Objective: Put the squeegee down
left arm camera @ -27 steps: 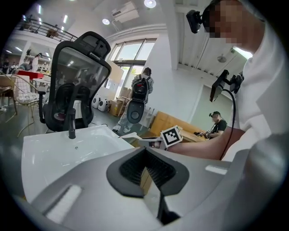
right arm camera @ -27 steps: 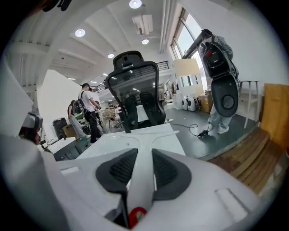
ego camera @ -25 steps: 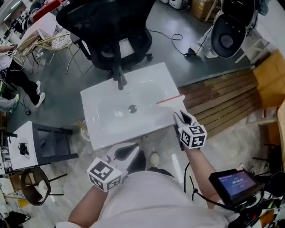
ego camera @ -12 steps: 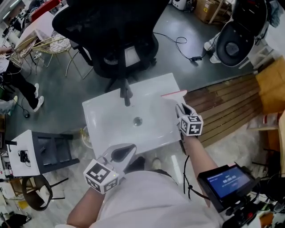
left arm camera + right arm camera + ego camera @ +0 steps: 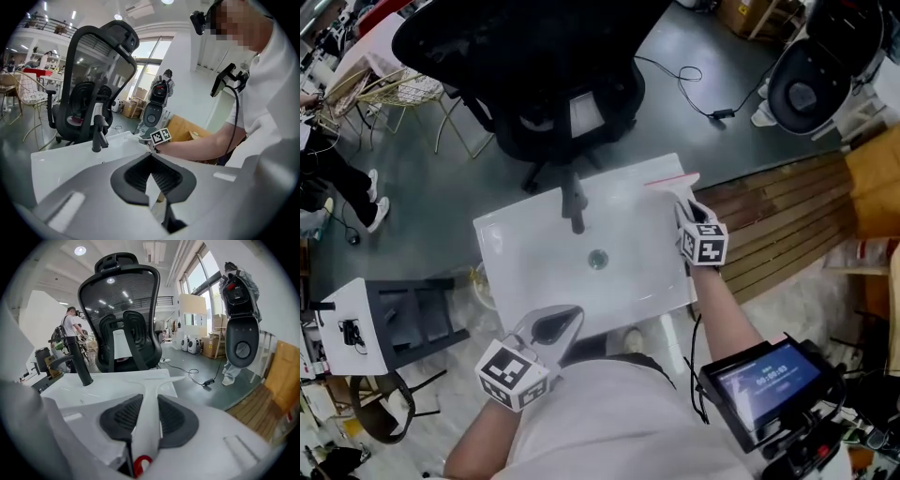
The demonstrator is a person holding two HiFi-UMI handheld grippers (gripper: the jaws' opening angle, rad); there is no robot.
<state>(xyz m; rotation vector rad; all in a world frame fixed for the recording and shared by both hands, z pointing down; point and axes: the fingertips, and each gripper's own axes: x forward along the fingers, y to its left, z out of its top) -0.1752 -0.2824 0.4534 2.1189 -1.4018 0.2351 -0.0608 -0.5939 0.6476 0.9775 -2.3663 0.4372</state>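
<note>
While head view looks down: right tool [image 5: 684,204] clenched on squeegee [image 5: 667,179] handle, blade over far right corner of sink [image 5: 497,272].
Right gripper view: handle runs straight ahead, sink directly below.
Left gripper view: left tool [image 5: 151,159] closed, empty, farther off.

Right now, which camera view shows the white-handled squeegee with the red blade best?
The right gripper view: the white-handled squeegee fills the centre, its handle clamped by the right gripper, T-head over the white sink. The head view shows it small, mainly its red blade; the left gripper view, barely a sliver.
</note>
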